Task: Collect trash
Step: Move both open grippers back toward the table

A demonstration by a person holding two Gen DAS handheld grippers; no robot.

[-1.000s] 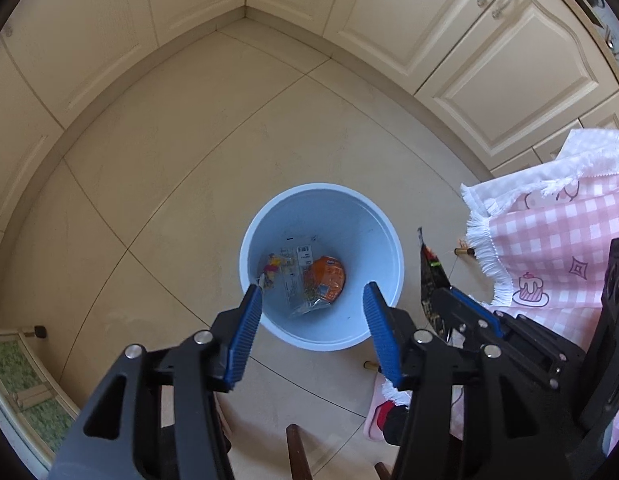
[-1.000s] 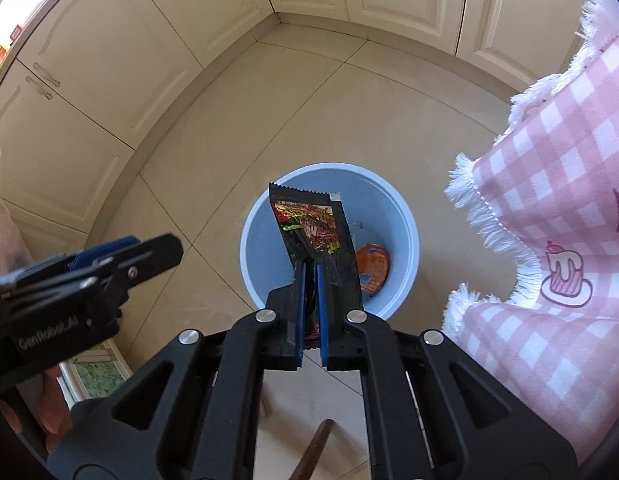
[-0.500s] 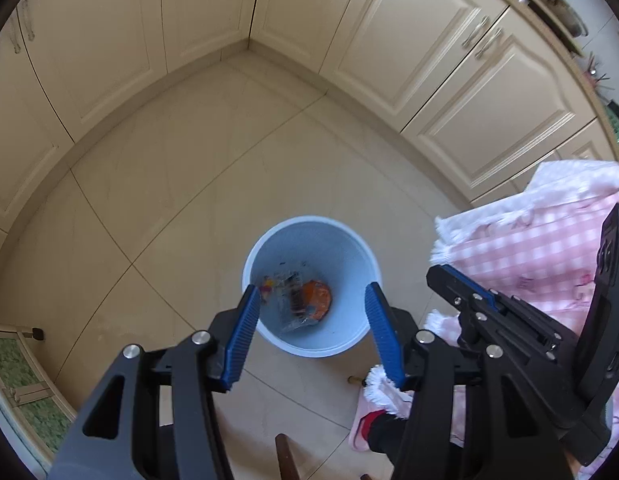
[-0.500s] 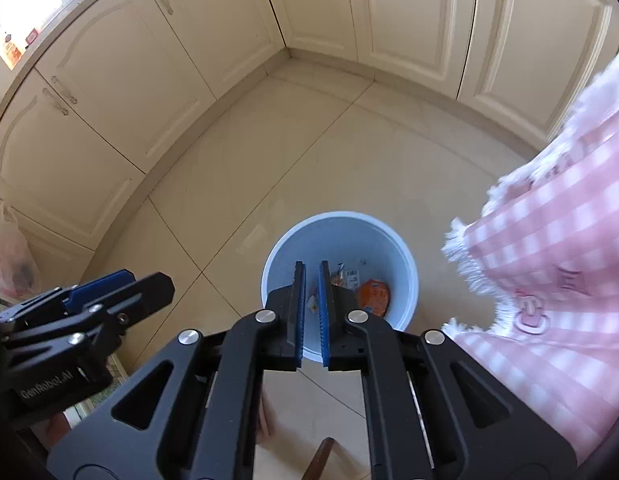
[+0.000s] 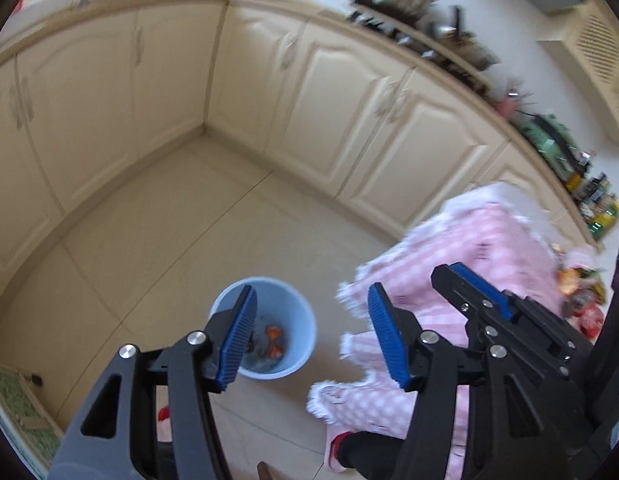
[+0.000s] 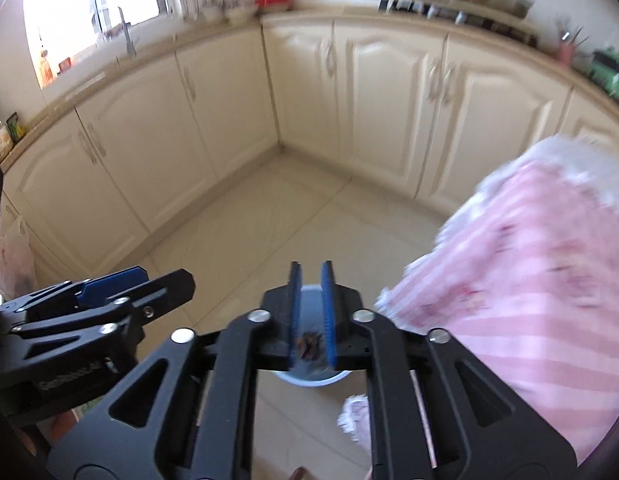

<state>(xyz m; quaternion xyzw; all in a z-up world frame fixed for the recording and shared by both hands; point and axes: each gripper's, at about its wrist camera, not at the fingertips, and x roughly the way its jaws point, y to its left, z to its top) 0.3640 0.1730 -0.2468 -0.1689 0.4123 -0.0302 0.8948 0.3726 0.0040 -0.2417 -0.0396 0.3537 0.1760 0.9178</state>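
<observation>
A light blue bin (image 5: 293,320) stands on the tiled floor far below, with an orange wrapper (image 5: 274,338) and other packets inside. My left gripper (image 5: 312,292) hangs open above it, its jaws widening a little, nothing between them. My right gripper (image 6: 311,270) is high over the bin (image 6: 309,380); its jaws are opening, and the narrow gap holds nothing. Through that gap a dark wrapper (image 6: 309,342) shows down in the bin. Each gripper shows in the other's view: the right gripper (image 5: 475,284) and the left gripper (image 6: 121,284).
A pink checked tablecloth (image 5: 489,248) with a white fringe hangs to the right of the bin. Several snack packets (image 5: 581,292) lie on it at the far right. Cream cabinets (image 6: 389,100) line the back and left. A plastic bag (image 6: 13,256) hangs at the left.
The right gripper let go of the dark wrapper, which now lies in the bin, and its jaws parted. Both grippers rose and tilted up, so the bin looks smaller and the counters come into view.
</observation>
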